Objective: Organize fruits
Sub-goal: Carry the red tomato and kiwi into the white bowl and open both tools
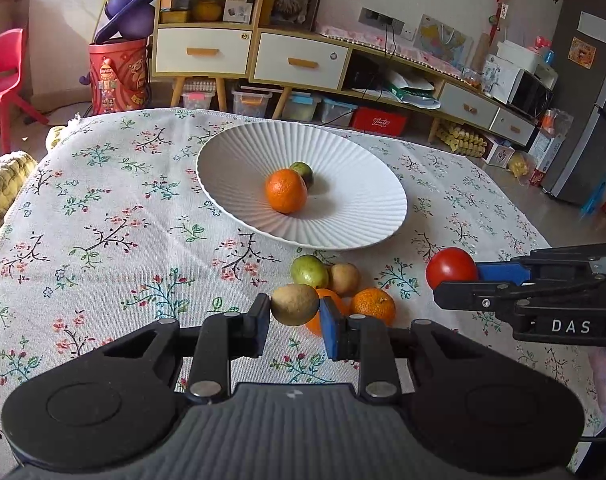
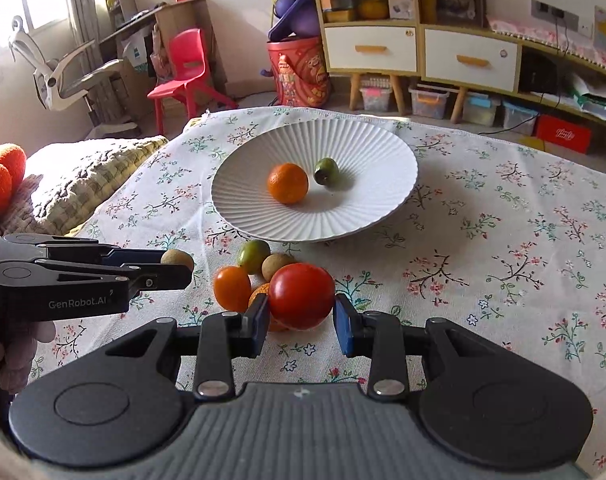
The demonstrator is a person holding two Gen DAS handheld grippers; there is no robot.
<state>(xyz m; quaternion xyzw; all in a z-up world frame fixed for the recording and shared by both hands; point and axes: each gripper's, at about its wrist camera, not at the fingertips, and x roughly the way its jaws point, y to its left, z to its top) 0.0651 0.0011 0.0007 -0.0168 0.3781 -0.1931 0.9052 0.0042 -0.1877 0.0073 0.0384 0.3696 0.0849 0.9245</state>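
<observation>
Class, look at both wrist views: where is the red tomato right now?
The red tomato sits between the right gripper fingers, above the floral tablecloth, just right of the loose fruit pile and nearer the camera than the white plate.

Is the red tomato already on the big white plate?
No, the red tomato is between the fingers of the right gripper, and the white plate holds only an orange and a small green fruit.

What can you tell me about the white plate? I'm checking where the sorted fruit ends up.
The white plate is wide, round and shallow, with fine ribs running from centre to rim; it looks ceramic. It sits flat on the floral tablecloth, beyond the loose fruit pile. In it lie an orange and a small dark-green fruit, close together near the centre. Neither gripper touches it.
</observation>
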